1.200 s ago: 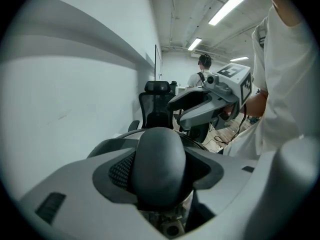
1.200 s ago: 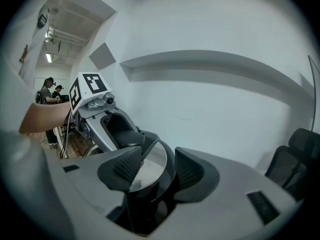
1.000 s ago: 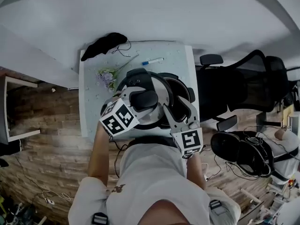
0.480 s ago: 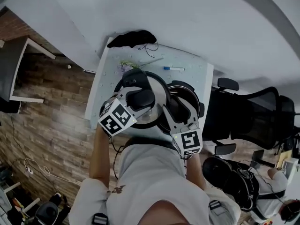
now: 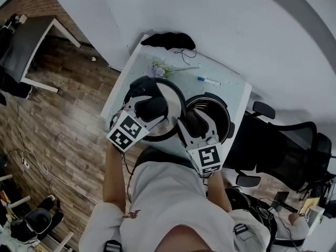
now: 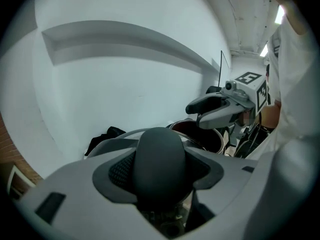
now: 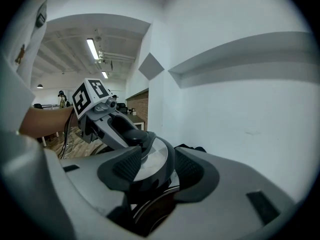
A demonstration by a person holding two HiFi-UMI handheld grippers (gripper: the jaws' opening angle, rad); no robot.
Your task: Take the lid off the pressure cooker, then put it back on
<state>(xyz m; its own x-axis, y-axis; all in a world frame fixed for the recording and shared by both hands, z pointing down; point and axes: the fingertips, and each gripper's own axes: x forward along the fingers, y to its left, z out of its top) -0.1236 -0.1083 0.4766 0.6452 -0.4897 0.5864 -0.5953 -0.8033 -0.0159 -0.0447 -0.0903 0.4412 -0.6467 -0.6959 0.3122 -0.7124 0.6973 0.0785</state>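
The pressure cooker pot (image 5: 223,106) stands uncovered on the white table (image 5: 233,91), its dark inside showing. The silver lid (image 5: 169,96) with a black rim hangs to the pot's left, apart from it. My left gripper (image 5: 150,108) is shut on the lid's black handle (image 6: 160,156), which fills the gap between its jaws. My right gripper (image 5: 193,124) is at the pot's near-left rim, shut on the pot's dark side handle (image 7: 145,194). In the right gripper view the lid (image 7: 152,159) and the left gripper (image 7: 117,126) show just beyond the jaws.
A blue-capped pen (image 5: 209,81), a small bunch of flowers (image 5: 157,69) and a black cloth (image 5: 169,39) lie at the table's far side. A black office chair (image 5: 283,140) stands to the right. A wall runs behind the table; wood floor lies to the left.
The lid has moved left with my left gripper, from partly over the pot to clear of it, so the pot's mouth is now uncovered. The right gripper stays on the pot.
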